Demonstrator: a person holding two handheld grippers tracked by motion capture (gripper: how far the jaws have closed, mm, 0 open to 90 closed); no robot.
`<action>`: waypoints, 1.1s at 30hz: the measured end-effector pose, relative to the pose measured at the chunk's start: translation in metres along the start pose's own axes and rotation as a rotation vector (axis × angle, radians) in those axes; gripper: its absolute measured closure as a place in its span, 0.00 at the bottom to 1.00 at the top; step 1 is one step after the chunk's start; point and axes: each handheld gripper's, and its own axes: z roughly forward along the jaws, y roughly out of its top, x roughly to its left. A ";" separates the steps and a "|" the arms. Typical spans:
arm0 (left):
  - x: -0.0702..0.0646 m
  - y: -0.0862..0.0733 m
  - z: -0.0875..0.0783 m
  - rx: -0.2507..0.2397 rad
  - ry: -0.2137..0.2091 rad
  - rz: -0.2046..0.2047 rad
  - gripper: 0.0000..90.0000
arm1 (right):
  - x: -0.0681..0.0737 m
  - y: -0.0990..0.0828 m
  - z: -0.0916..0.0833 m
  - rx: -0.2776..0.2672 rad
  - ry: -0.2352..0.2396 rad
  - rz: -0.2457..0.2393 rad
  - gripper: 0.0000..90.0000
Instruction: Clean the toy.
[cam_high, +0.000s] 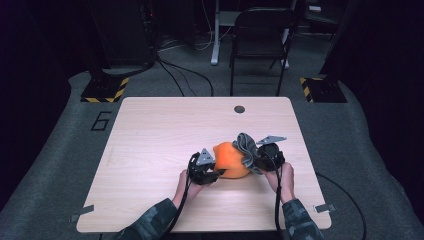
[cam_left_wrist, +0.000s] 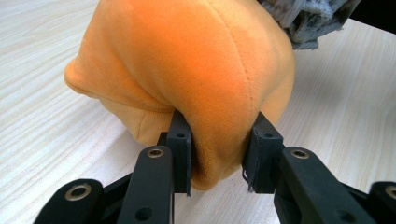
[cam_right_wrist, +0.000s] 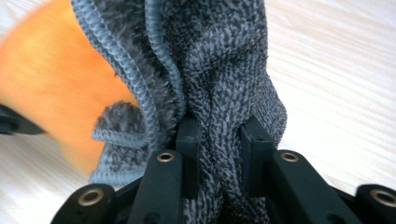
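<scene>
An orange plush cushion (cam_high: 231, 160) lies on the wooden table (cam_high: 165, 130), with a grey knitted cloth (cam_high: 246, 145) draped over its right side. My left gripper (cam_high: 209, 172) is at the cushion's left end, shut on a fold of the orange plush (cam_left_wrist: 219, 93); the pads (cam_left_wrist: 180, 140) pinch it from both sides. My right gripper (cam_high: 260, 159) is at the cushion's right, shut on a bunched part of the grey cloth (cam_right_wrist: 219, 93), which rises between its fingers (cam_right_wrist: 187, 140). The orange cushion (cam_right_wrist: 60, 93) shows blurred behind the cloth.
A small dark round hole (cam_high: 239, 109) sits near the table's far edge. A black chair (cam_high: 260, 40) stands behind the table. Metal clips (cam_high: 325, 208) sit at the near corners. The table's left half is bare wood.
</scene>
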 end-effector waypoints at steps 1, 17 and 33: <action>0.000 0.000 0.000 0.000 0.001 0.000 0.75 | -0.002 -0.001 0.001 0.007 0.002 -0.001 0.81; 0.000 0.000 0.000 0.000 0.000 0.001 0.75 | -0.020 -0.022 0.031 0.142 -0.044 0.049 0.81; 0.000 0.000 0.000 -0.006 0.007 0.001 0.74 | -0.004 0.017 -0.049 -0.092 0.002 0.003 0.84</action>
